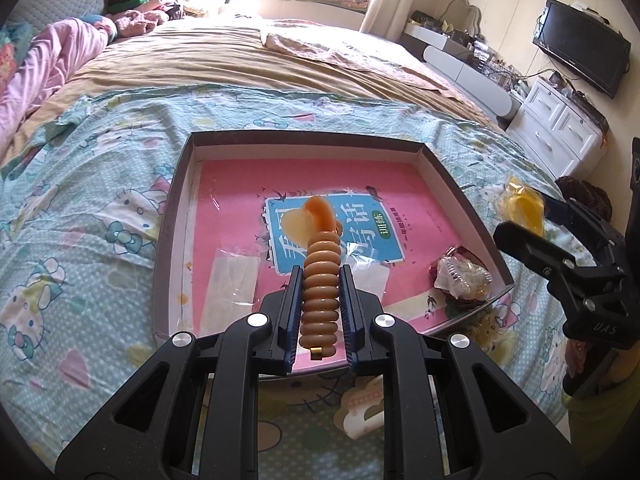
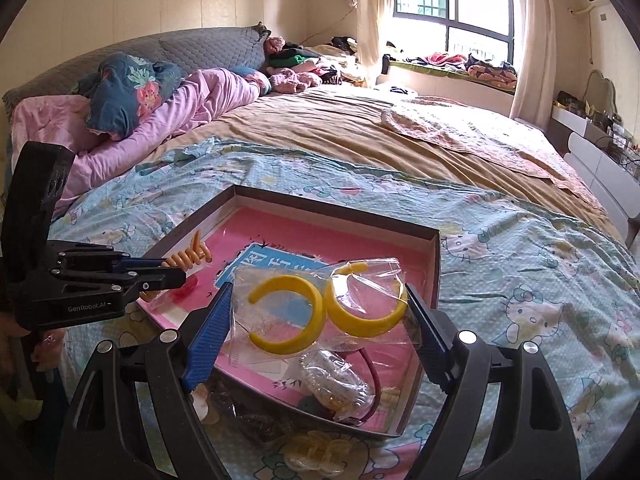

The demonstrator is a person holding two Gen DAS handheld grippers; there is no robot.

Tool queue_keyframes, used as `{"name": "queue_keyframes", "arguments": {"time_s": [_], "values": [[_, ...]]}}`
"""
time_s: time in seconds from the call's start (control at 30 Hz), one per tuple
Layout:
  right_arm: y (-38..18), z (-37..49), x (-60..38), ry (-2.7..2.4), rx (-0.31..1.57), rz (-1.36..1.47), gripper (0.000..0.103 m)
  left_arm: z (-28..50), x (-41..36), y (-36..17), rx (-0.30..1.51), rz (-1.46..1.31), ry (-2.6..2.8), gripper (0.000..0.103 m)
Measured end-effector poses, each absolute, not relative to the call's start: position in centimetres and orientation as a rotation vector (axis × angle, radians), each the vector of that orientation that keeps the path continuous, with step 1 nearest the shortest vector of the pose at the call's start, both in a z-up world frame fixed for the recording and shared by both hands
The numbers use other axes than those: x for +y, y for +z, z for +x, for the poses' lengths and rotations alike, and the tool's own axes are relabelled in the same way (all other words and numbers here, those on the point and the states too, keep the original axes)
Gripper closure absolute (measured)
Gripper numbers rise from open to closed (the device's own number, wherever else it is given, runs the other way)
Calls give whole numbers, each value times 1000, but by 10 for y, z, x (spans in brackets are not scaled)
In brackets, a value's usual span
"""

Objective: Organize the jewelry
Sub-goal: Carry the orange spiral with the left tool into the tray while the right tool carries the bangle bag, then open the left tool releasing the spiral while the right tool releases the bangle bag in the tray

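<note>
My left gripper [image 1: 320, 276] is shut on an orange beaded bracelet [image 1: 320, 280] with a pale heart charm [image 1: 298, 222], held above the shallow box [image 1: 176, 216]. It also shows in the right wrist view [image 2: 176, 270] at the left. My right gripper [image 2: 318, 312] holds a clear bag with two yellow hoop earrings [image 2: 320, 312] between its fingers, above the box's near corner [image 2: 434, 264]. In the left wrist view the right gripper [image 1: 532, 236] is at the right with the yellow bag [image 1: 520, 208].
The box is lined with a pink booklet [image 1: 320, 184] and lies on a Hello Kitty sheet [image 1: 80, 240]. A bagged pile of jewelry [image 1: 460, 276] sits in its right corner, seen too under my right gripper [image 2: 340, 388]. A clear empty bag [image 1: 232, 276] lies at the left.
</note>
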State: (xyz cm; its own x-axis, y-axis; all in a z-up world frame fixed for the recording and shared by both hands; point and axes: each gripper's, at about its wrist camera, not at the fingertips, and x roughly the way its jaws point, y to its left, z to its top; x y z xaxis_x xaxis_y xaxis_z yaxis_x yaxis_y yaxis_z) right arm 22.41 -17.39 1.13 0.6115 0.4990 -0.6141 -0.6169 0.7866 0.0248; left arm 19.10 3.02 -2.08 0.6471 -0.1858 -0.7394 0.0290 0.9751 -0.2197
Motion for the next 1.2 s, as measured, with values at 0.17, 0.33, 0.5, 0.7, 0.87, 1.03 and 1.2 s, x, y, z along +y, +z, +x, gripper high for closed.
{"name": "queue_keyframes", "arguments": {"time_s": [0.17, 0.33, 0.5, 0.7, 0.87, 1.03, 1.2], "values": [[6, 231, -166, 648, 655, -215, 22, 193, 33, -29, 877, -202, -125, 92], [1, 236, -156, 656, 665, -235, 22, 194, 34, -36, 895, -202, -133, 92], [-9, 241, -146, 662, 685, -265, 22, 194, 34, -40, 905, -204, -135, 92], [-23, 245, -136, 669, 722, -288, 22, 194, 36, -41, 902, -202, -133, 92], [-33, 247, -129, 688, 755, -295, 22, 191, 42, -40, 896, -214, -123, 83], [-46, 247, -119, 704, 790, -323, 22, 187, 49, -36, 882, -224, -103, 77], [-53, 245, -114, 711, 811, -330, 21, 183, 52, -33, 876, -236, -98, 72]]}}
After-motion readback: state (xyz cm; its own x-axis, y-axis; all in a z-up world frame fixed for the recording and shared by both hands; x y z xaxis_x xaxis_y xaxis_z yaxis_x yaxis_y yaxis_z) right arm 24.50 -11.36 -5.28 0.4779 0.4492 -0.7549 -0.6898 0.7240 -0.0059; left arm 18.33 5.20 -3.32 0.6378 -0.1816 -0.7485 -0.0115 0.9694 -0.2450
